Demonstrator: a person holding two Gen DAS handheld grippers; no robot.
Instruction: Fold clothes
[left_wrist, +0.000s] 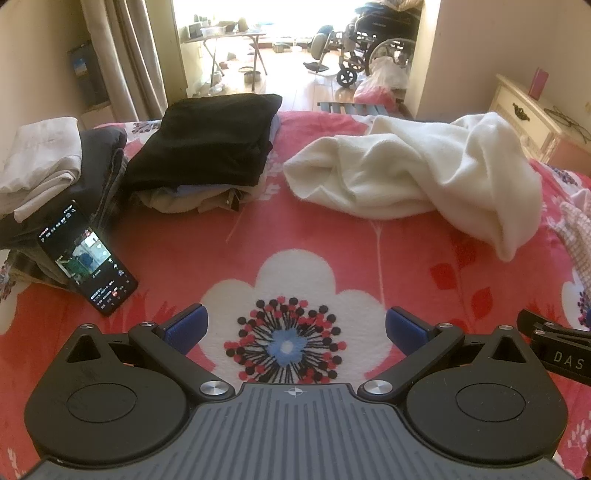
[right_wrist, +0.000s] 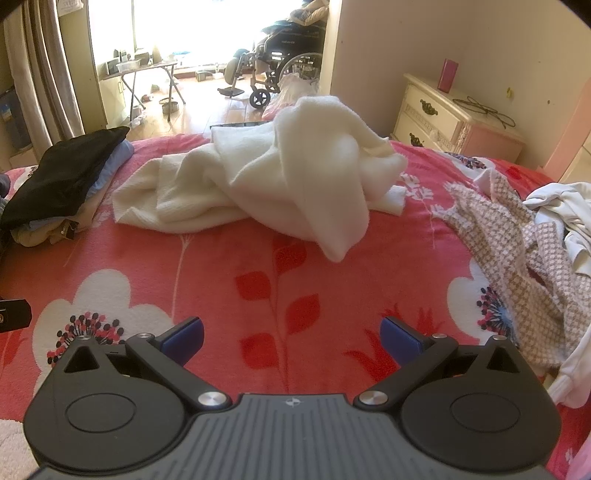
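A crumpled cream-white garment (left_wrist: 410, 173) (right_wrist: 280, 173) lies unfolded on the red flowered blanket (left_wrist: 317, 236) (right_wrist: 229, 266), toward the far side of the bed. My left gripper (left_wrist: 295, 325) is open above a big flower print, well short of the garment, nothing between its blue pads (left_wrist: 186, 326). My right gripper (right_wrist: 291, 336) is open too, low over the blanket, with the cream garment ahead of it. A stack of folded clothes topped by a black piece (left_wrist: 207, 144) (right_wrist: 62, 173) sits at the far left.
A second folded stack, white on dark (left_wrist: 48, 173), and a lit phone (left_wrist: 86, 258) leaning on it sit at the left. A checked pink garment (right_wrist: 524, 236) and white clothes (right_wrist: 569, 210) are heaped at the right. A cream nightstand (right_wrist: 443, 114) and wheelchair (right_wrist: 284, 62) stand beyond the bed.
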